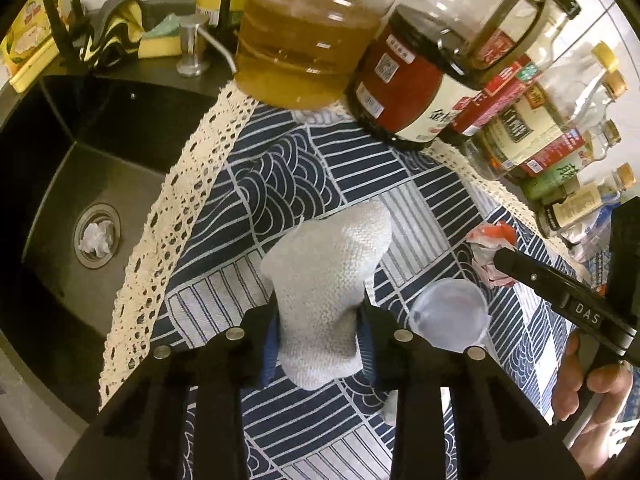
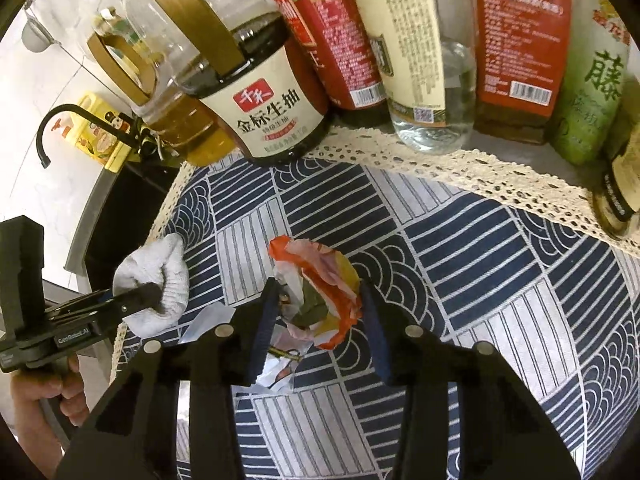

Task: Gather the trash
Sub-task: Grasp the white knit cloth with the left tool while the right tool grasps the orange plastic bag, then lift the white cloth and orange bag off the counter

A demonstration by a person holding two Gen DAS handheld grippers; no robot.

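Note:
My left gripper point(image 1: 320, 316) is shut on a white woven cloth point(image 1: 326, 276) and holds it over the blue-and-white patterned mat point(image 1: 280, 168). The cloth also shows in the right wrist view point(image 2: 156, 280), clamped in the left gripper point(image 2: 154, 294). My right gripper point(image 2: 316, 300) is shut on a crumpled orange-and-white wrapper point(image 2: 324, 284), which also shows in the left wrist view point(image 1: 490, 252). A small clear plastic cup point(image 1: 450, 314) lies on the mat between the two grippers. A crumpled white tissue point(image 1: 96, 236) sits in the sink drain.
A black sink point(image 1: 80, 160) lies left of the mat. Oil and sauce bottles point(image 2: 260, 92) stand in a row along the mat's lace back edge point(image 2: 460, 164). A yellow sponge point(image 1: 160, 44) and soap pump point(image 1: 192, 44) sit behind the sink.

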